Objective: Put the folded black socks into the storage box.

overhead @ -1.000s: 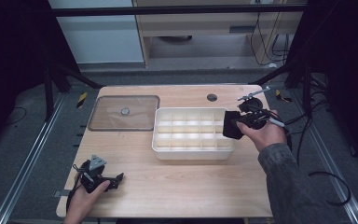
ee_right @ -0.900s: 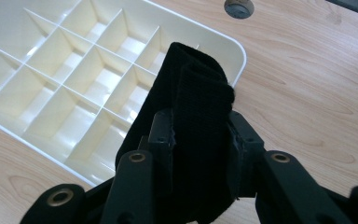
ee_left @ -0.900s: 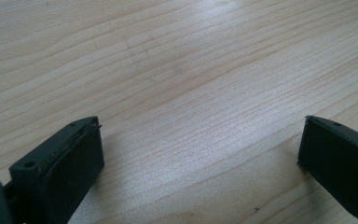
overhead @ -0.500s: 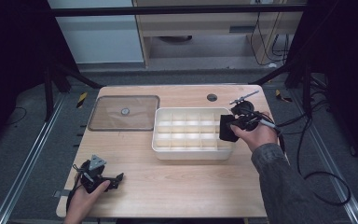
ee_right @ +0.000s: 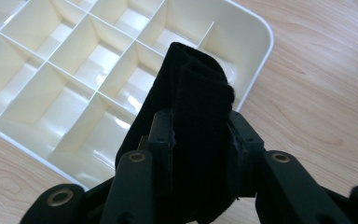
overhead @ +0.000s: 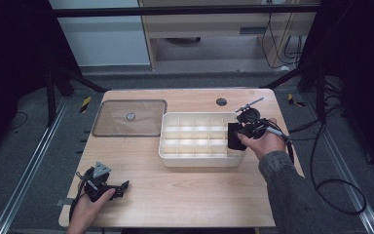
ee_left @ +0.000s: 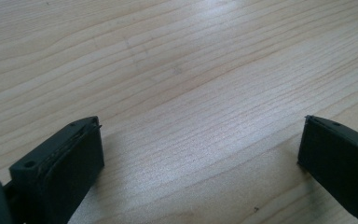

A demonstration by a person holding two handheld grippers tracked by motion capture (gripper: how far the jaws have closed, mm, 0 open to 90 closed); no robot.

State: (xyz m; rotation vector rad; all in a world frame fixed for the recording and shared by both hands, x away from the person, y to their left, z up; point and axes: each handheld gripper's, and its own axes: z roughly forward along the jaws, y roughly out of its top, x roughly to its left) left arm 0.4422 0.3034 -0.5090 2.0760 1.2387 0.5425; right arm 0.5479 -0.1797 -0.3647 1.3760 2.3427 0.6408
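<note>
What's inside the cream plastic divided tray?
The compartments of the cream plastic divided tray in sight are empty. The folded black cloth, clamped in the right gripper, hides part of the cells at its right end.

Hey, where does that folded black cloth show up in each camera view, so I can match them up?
High view: folded black cloth at the right end of the cream divided tray, clamped in the right gripper.
Left gripper view: bare wooden table between its open jaws, no cloth.
Right gripper view: cloth centre, clamped between the jaws over the tray's corner.
Shared landmark: the wooden table.
</note>
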